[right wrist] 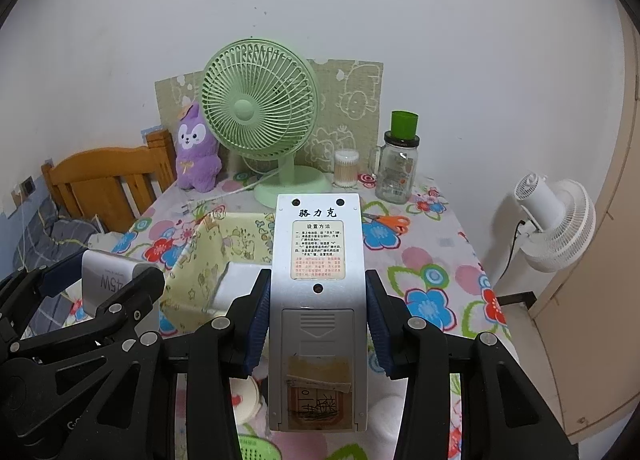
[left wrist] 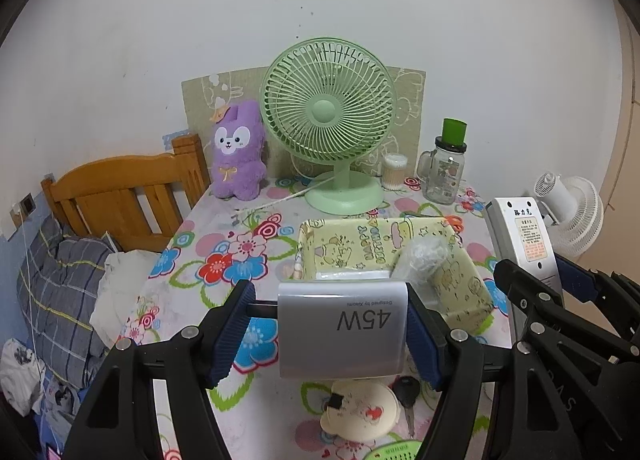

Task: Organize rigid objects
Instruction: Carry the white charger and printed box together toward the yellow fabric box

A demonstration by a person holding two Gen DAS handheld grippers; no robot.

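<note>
Nearest to me, my left hand-held gripper (left wrist: 343, 334) is clamped on the silver 45W power bank (left wrist: 342, 330), blue pads pressed flat on its two short sides, the block held above the worktop (left wrist: 192, 256). Beside it on the right, my right hand-held gripper (right wrist: 317, 324) is closed around the lower body of the grey remote control (right wrist: 318, 280), back face up, its top end pointing away from me. Under the two lie a cream round case (left wrist: 360, 412) and a black-headed key (left wrist: 406, 390), which I leave alone for now.

Just beyond the power bank sits the yellow cartoon-print tray (left wrist: 340, 236), with a wad of clear plastic (left wrist: 420, 256) and what looks like a flat white thing already in it. I judge the step in hand to be carrying both items to that tray. To do it well I keep both grips firm and level, bring them over the near rim, lower each onto bare tray floor clear of the plastic, and release one at a time so neither tips.

Farther off stand orange scissors (right wrist: 390, 222), a glass jar (left wrist: 442, 172), the green fan (left wrist: 328, 116) and a purple plush (left wrist: 238, 152).
</note>
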